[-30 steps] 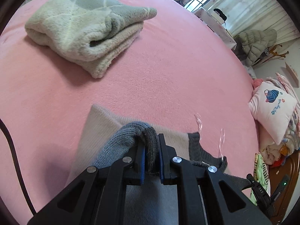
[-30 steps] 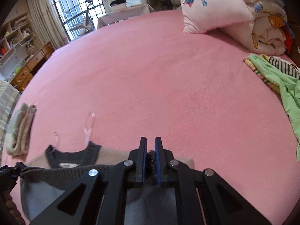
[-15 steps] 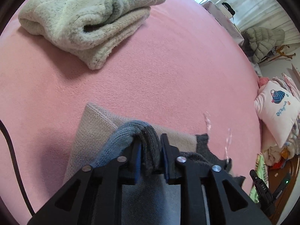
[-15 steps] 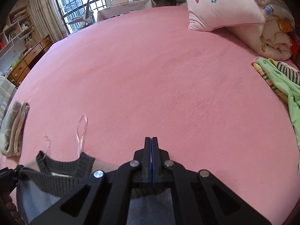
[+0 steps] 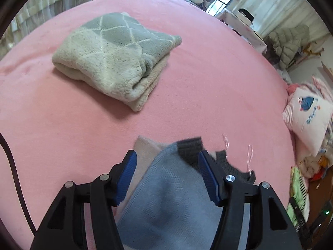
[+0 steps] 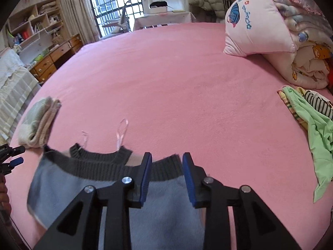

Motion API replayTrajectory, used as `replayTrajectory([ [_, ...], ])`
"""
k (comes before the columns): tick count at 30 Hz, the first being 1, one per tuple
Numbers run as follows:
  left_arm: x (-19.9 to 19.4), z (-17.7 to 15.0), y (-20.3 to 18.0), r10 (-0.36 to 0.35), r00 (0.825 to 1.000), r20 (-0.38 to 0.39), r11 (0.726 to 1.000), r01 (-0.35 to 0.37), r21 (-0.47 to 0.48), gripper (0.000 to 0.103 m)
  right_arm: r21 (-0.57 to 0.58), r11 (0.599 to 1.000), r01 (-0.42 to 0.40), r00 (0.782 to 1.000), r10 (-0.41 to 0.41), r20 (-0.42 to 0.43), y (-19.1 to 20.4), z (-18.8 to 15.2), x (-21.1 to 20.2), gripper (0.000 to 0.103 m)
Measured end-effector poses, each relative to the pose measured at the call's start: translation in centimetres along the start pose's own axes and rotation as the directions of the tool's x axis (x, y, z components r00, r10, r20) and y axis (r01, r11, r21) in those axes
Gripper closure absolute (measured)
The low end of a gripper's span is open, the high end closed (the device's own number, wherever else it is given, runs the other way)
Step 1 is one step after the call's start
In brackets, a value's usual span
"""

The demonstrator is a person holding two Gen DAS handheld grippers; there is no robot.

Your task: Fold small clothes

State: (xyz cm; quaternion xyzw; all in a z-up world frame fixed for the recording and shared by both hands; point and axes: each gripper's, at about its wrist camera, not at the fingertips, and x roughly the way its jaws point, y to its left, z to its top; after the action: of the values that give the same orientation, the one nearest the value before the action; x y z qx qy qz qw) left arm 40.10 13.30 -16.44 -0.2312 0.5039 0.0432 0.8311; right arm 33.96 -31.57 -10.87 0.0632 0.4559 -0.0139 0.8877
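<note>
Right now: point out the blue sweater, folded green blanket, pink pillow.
blue sweater (image 6: 166, 208), right wrist view, blue body panel.
folded green blanket (image 5: 112, 56), left wrist view, top face.
pink pillow (image 6: 256, 27), right wrist view, front face.

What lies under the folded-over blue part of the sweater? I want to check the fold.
Under the blue sweater panel the dark ribbed collar and some beige knit peek out, on the pink bedsheet. Everything beneath the panel is covered.
</note>
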Motion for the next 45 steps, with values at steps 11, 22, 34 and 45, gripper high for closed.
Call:
replayTrajectory([
  [11, 2.2, -6.8, -4.9, 0.017, 0.999, -0.042, 0.944, -0.002, 0.33, 0.043, -0.082, 0.989, -0.122, 0.99, 0.115, -0.087, 5.8, -3.5, 2.6, 0.082],
  [22, 9.0, -6.5, -7.4, 0.15, 0.988, -0.039, 0.893, -0.118, 0.433, 0.044, -0.109, 0.991, -0.083, 0.983, 0.063, -0.175, 6.3, -5.2, 8.6, 0.083],
  [34, 7.4, -9.2, -6.9, 0.181, 0.98, 0.084, 0.854, -0.199, 0.481, 0.045, -0.016, 0.995, 0.102, 0.984, -0.103, -0.147, 0.1, -3.8, 9.8, 0.103],
  [45, -0.1, -12.7, -5.7, 0.124, 0.991, 0.045, 0.859, -0.13, 0.495, 0.045, -0.03, 0.999, -0.022, 0.999, 0.021, -0.04, 3.3, -6.0, 0.3, 0.103],
])
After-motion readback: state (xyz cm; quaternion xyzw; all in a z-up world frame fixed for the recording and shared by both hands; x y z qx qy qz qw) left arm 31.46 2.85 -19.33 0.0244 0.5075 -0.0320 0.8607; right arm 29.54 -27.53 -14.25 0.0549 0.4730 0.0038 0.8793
